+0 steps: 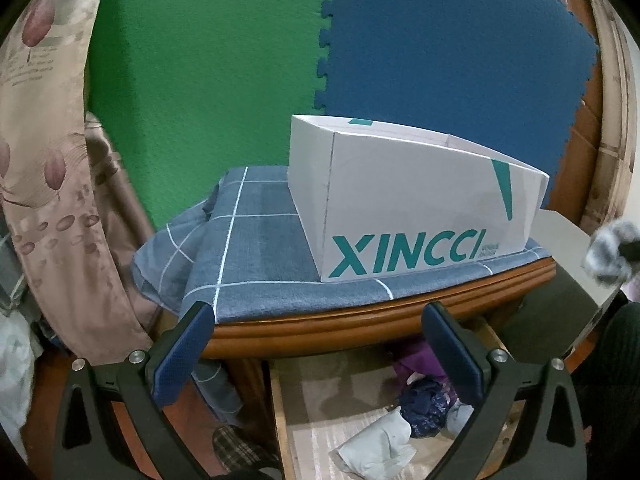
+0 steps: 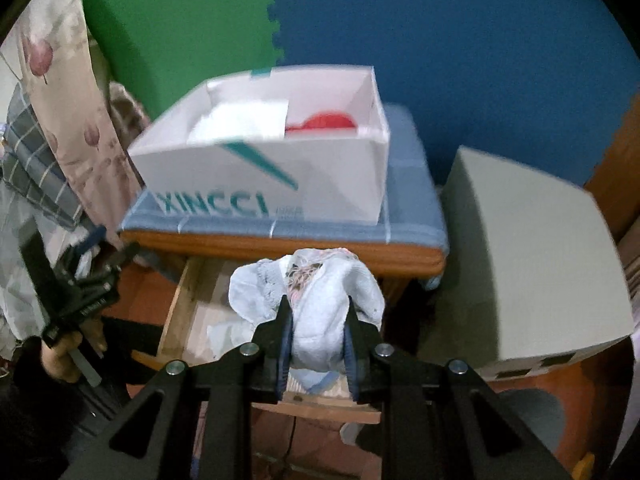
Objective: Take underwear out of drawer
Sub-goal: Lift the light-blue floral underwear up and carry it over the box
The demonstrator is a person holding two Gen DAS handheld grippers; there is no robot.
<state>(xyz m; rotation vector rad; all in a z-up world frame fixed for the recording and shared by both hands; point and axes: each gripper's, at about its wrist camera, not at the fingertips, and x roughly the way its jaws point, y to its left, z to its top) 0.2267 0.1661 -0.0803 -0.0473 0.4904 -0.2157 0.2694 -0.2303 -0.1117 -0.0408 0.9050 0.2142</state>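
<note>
My right gripper is shut on a pale blue and white piece of underwear, held above the open wooden drawer. It also shows blurred at the right edge of the left wrist view. My left gripper is open and empty, in front of the cabinet edge and above the drawer. Inside lie a white garment, a dark blue one and a purple one. The left gripper also shows in the right wrist view.
A white XINCCI box stands open on the blue checked cloth on the cabinet top; it holds something white and something red. A grey-white box stands to the right. A flowered curtain hangs at left.
</note>
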